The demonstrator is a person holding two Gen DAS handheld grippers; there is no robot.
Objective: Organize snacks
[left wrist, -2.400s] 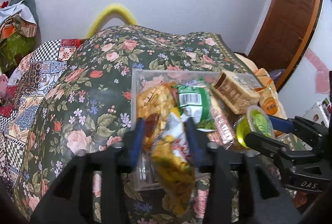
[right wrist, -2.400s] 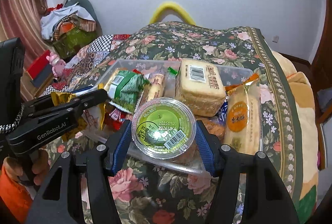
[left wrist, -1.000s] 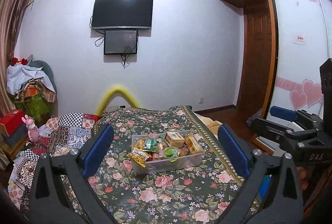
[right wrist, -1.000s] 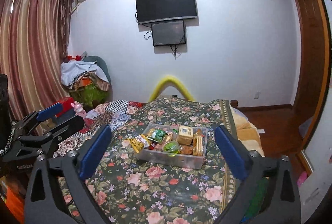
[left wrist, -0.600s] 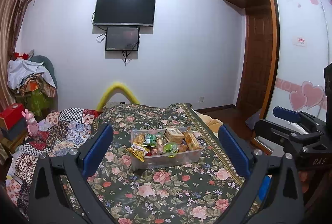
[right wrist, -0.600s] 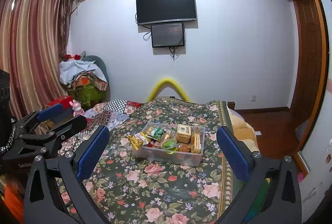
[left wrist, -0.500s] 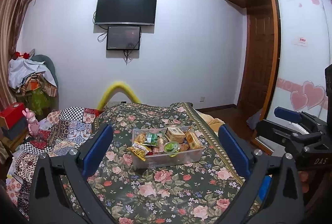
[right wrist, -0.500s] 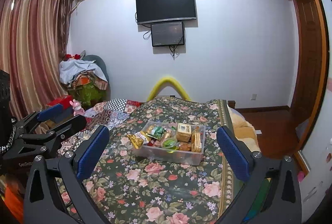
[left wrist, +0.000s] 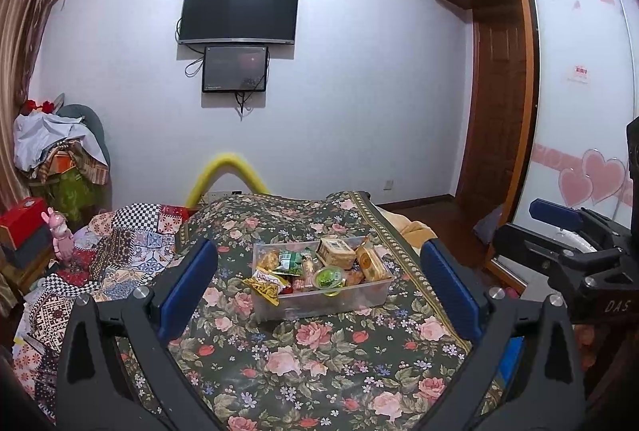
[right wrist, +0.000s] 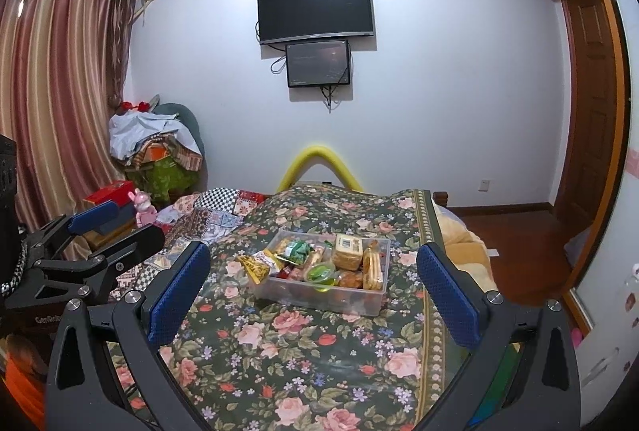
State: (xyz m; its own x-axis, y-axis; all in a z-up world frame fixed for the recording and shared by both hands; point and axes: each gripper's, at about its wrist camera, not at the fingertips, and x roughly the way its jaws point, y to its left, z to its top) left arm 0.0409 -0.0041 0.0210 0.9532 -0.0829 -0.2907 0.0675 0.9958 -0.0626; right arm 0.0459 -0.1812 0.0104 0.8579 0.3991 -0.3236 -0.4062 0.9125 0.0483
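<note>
Both tools [left wrist: 317, 289] back from snack box [left wrist: 319, 297], empty

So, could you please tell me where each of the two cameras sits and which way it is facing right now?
Left wrist: on the left hand-held gripper, open, facing the snack bin on the floral bedspread; the right hand-held gripper shows at right.
Right wrist: on the right hand-held gripper, open, facing the same bin; the left one shows at left.
Both share bin, bedspread and wall TV.
</note>
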